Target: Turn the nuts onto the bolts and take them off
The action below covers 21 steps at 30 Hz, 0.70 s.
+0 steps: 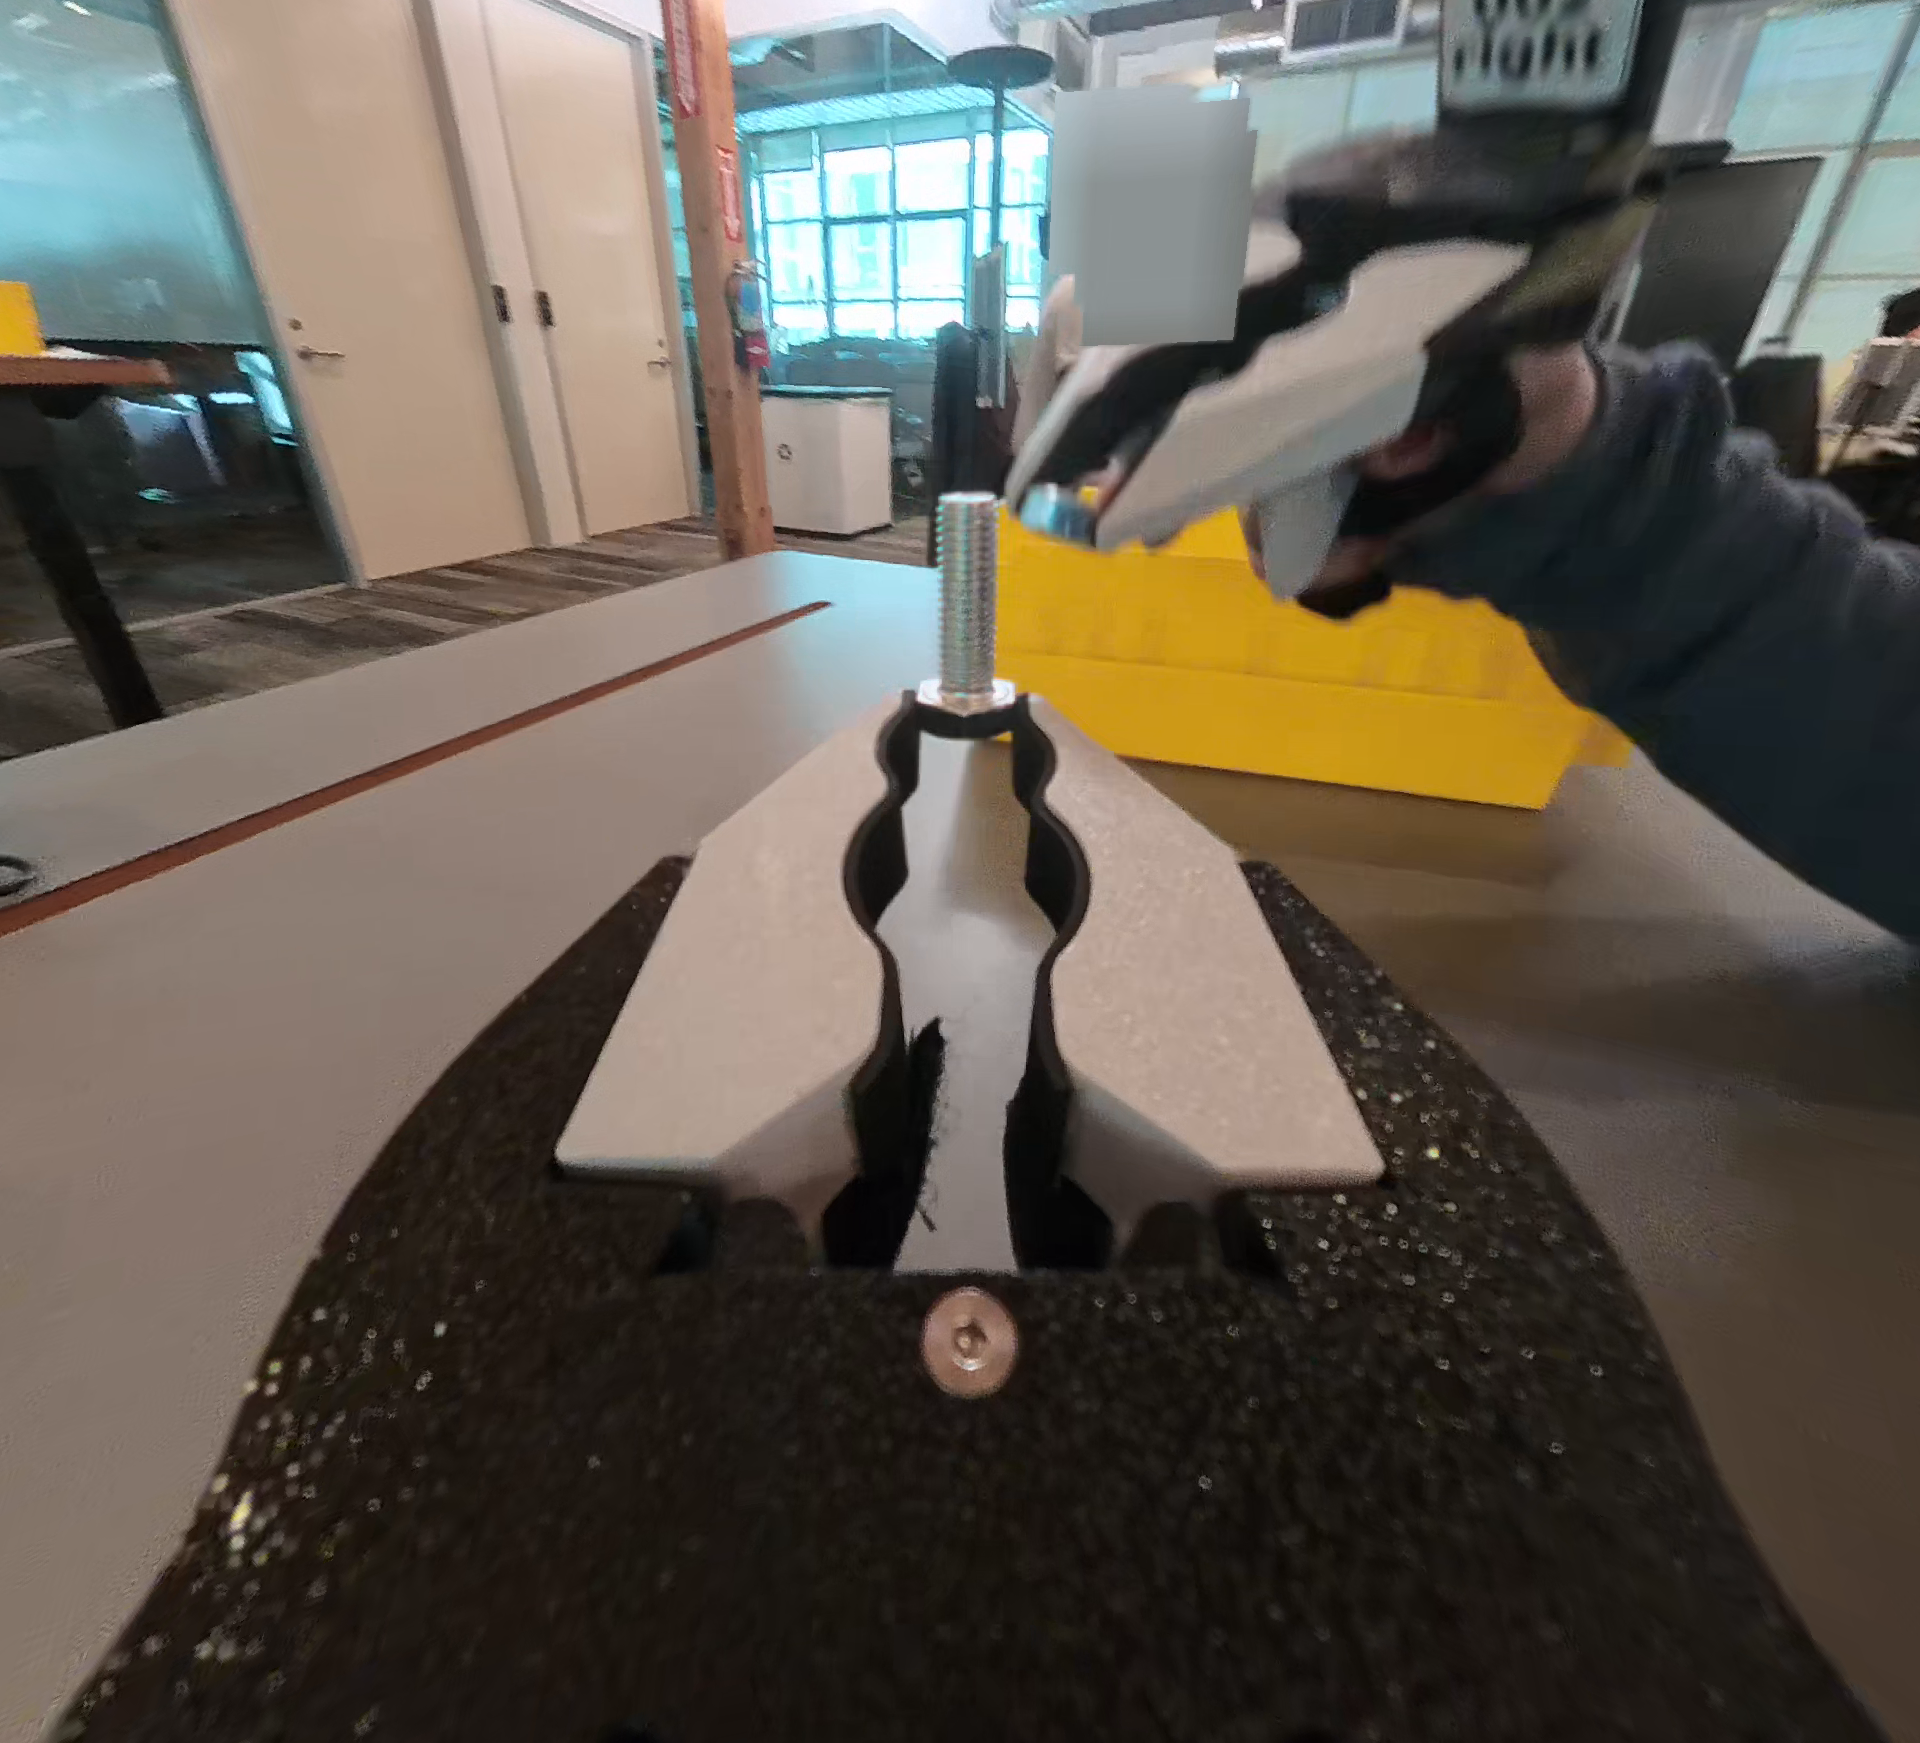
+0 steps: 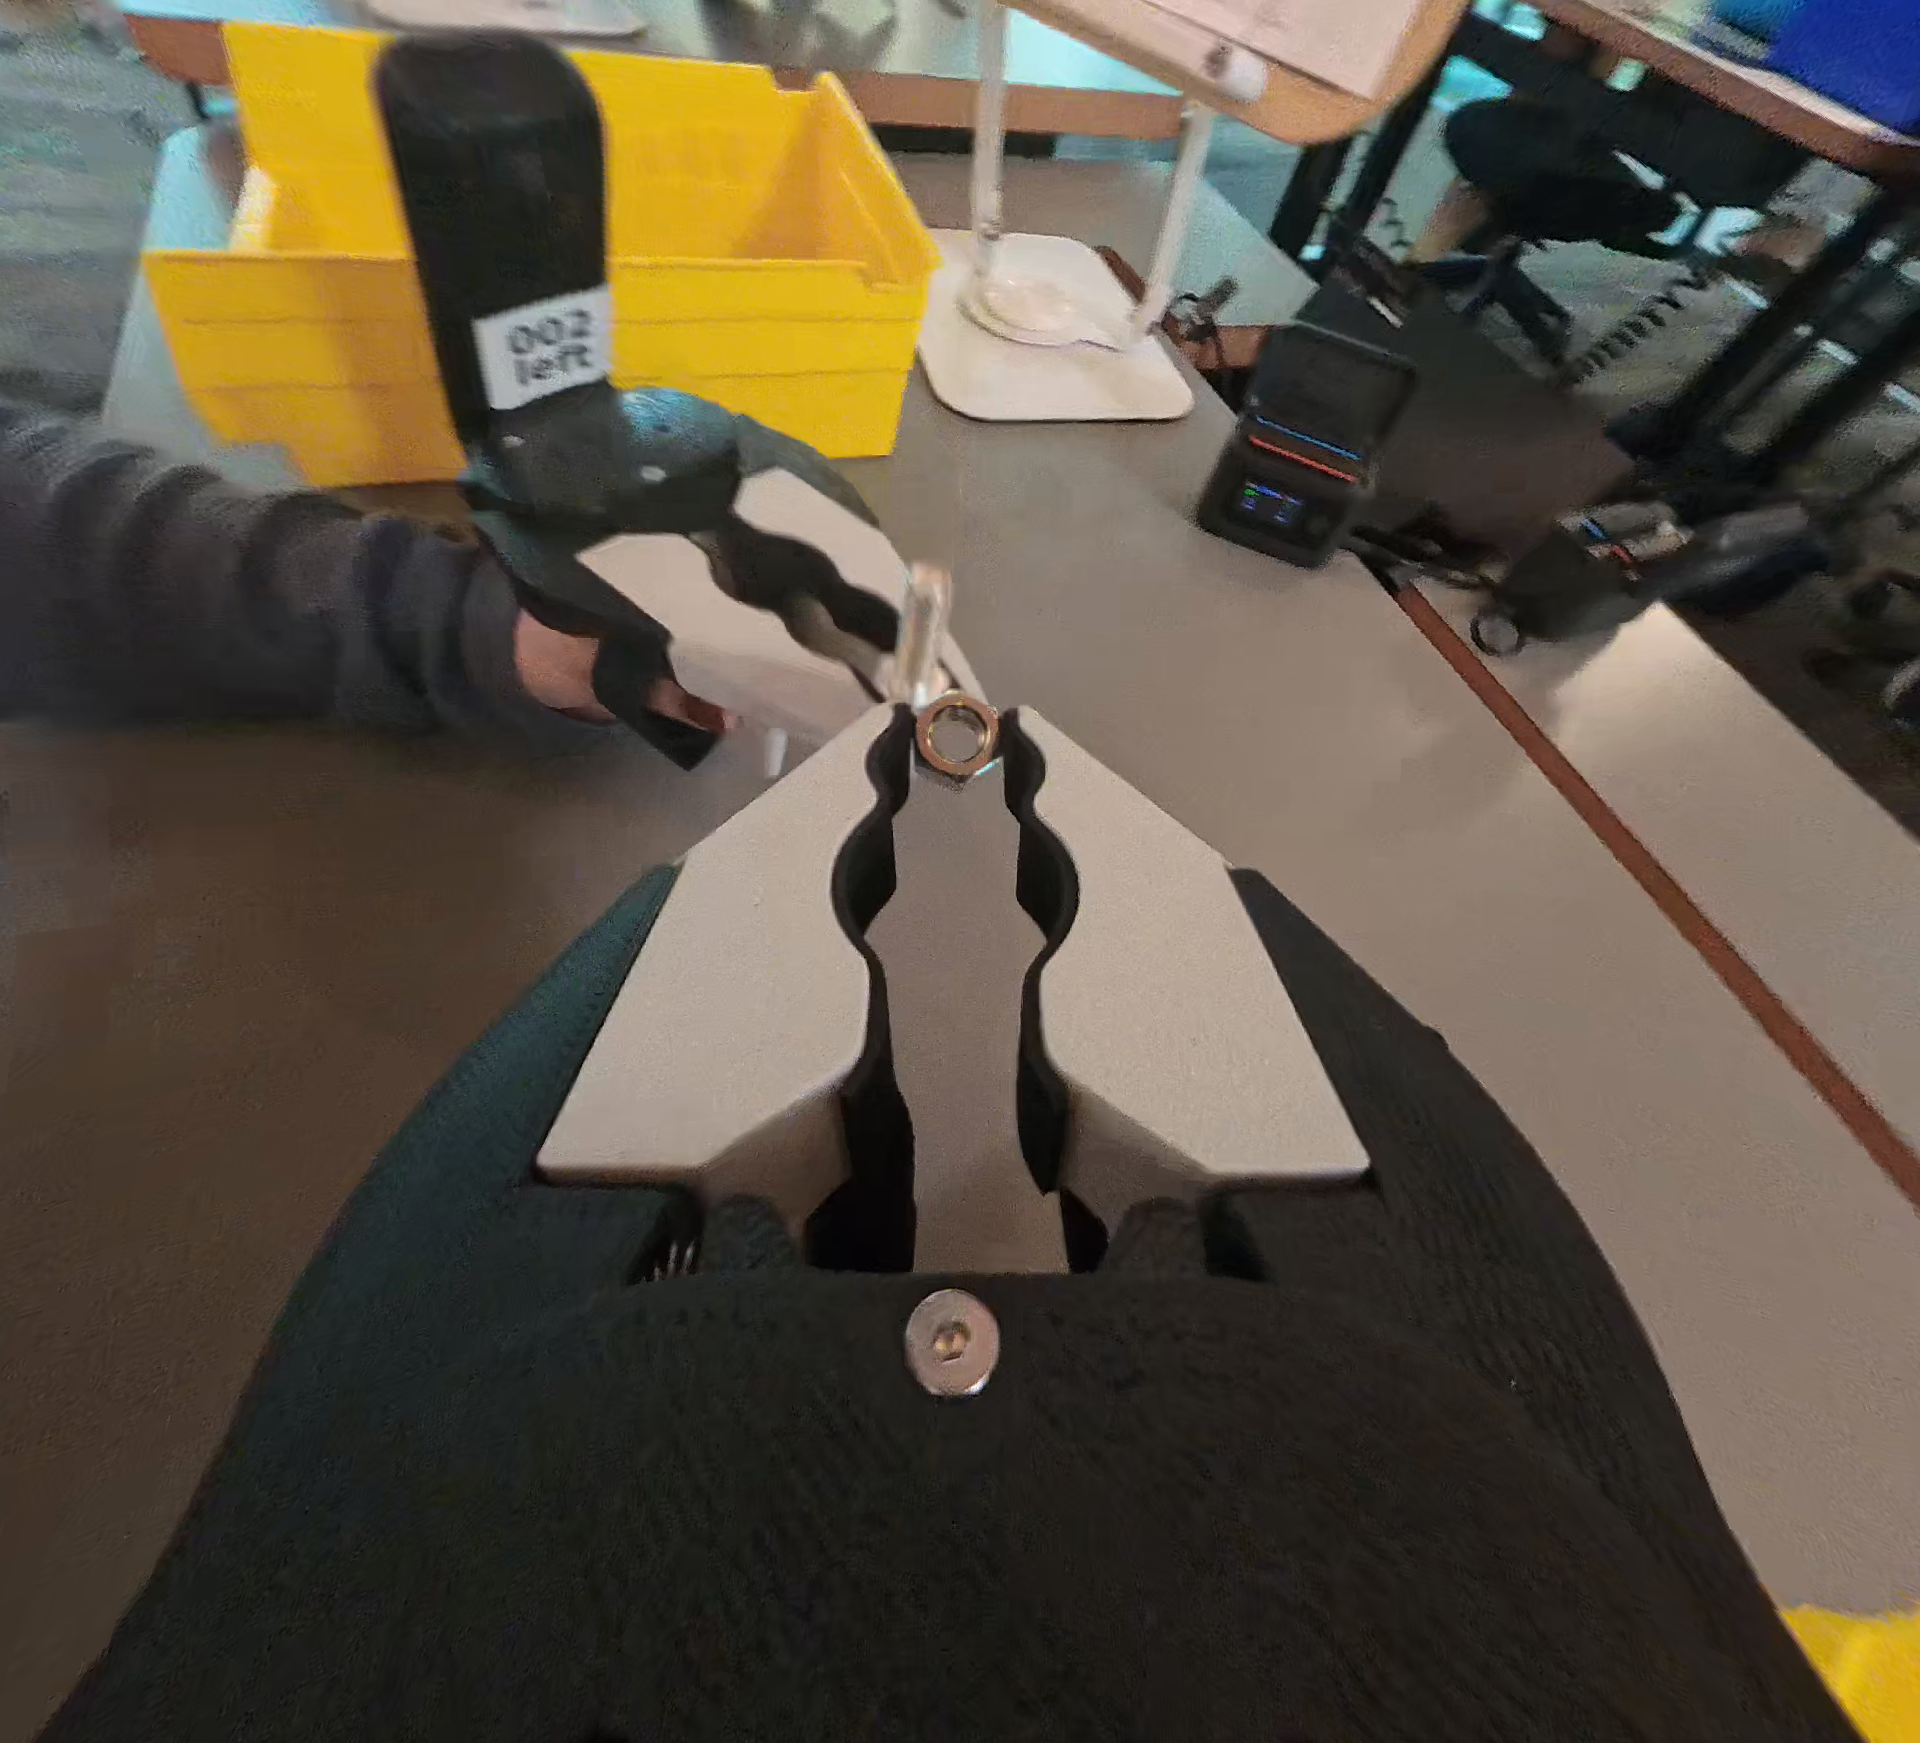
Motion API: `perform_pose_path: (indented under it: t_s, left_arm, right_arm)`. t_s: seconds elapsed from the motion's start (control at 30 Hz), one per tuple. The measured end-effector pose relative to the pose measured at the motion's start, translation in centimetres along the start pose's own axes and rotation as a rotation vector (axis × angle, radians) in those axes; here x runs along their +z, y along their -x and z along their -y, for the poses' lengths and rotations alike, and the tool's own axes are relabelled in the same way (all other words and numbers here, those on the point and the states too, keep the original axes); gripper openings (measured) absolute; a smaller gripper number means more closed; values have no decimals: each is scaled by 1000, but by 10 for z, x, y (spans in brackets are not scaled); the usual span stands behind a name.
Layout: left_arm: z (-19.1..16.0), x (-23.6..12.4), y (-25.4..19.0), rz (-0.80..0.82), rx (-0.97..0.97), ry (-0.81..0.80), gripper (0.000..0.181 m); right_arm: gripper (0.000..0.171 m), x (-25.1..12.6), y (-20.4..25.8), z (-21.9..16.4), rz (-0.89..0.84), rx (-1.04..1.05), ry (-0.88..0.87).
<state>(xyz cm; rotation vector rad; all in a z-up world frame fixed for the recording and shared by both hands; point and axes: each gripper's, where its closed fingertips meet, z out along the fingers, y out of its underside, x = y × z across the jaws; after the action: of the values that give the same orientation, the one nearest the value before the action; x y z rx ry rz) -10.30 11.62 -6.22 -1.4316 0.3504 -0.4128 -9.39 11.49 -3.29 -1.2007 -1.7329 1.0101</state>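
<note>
Bare grey table spreads across the left of the left wrist view; a yellow bin crowds the right behind the bolt. The left gripper pinches the bolt's head, shank upright at frame centre. The blurred right gripper clamps the nut, just right of the bolt's tip.

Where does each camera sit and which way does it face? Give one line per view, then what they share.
Left wrist view: sits on the left gripper, looks level along its fingers at the upright bolt it clamps by the head.
Right wrist view: sits on the right gripper, looks down over the nut it pinches; a sleeved hand shows.
Shared: bolt, nut, both grippers, yellow bin, grey table.
</note>
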Motion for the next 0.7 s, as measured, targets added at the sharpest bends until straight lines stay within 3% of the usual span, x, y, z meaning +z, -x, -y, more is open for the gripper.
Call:
perform_pose_path:
  t_s: [0.23,0.7]
  left_arm:
    - [-12,9,-31,-156,52,59,15]
    - [-18,11,-40,-207,68,86,15]
  right_arm:
    - [16,-6,32,11,214,-139,107]
    - [16,-14,35,-6,266,-110,195]
